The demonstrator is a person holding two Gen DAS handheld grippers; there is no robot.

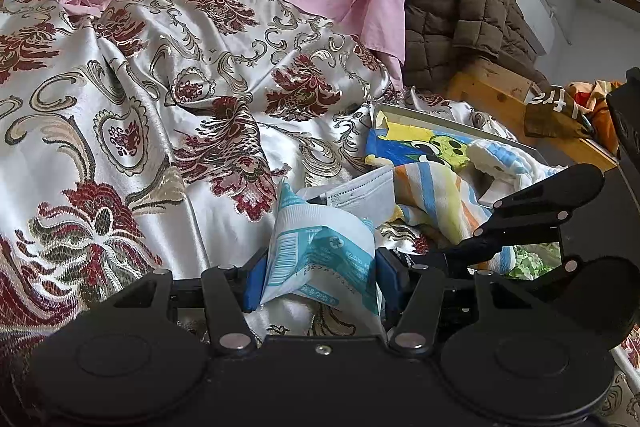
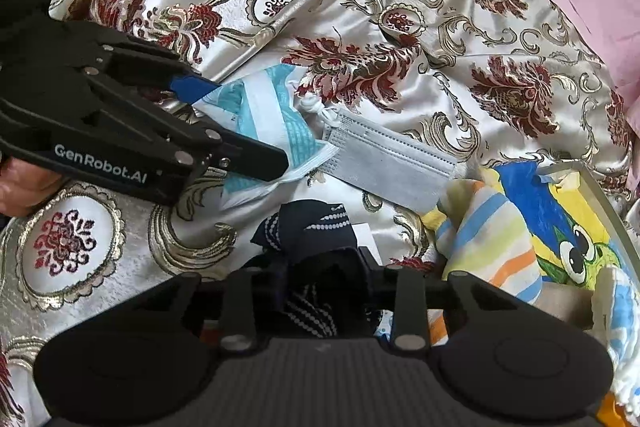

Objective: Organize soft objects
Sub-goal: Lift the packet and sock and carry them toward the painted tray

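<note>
Pinched between the blue pads of the left hand-held gripper [image 1: 318,277] is a crumpled white-and-teal packet [image 1: 320,251], lifted a little off the brocade bedspread [image 1: 120,131] at the near edge of the bed. In the right wrist view, the right hand-held gripper [image 2: 324,279] has its jaws drawn in around a dark navy cloth with white dotted stripes [image 2: 308,231]; they appear to press on it, though the fingertips are hidden by the fabric. To the right stands a box with a cartoon lining [image 2: 560,223], already holding a striped towel [image 2: 492,231] and a white-and-blue knitted piece [image 1: 504,157]. A grey face mask [image 2: 384,163] lies loose on the bedspread, just left of the box. I judge the sorting partly done: mask, packet and navy cloth remain to be placed.
</note>
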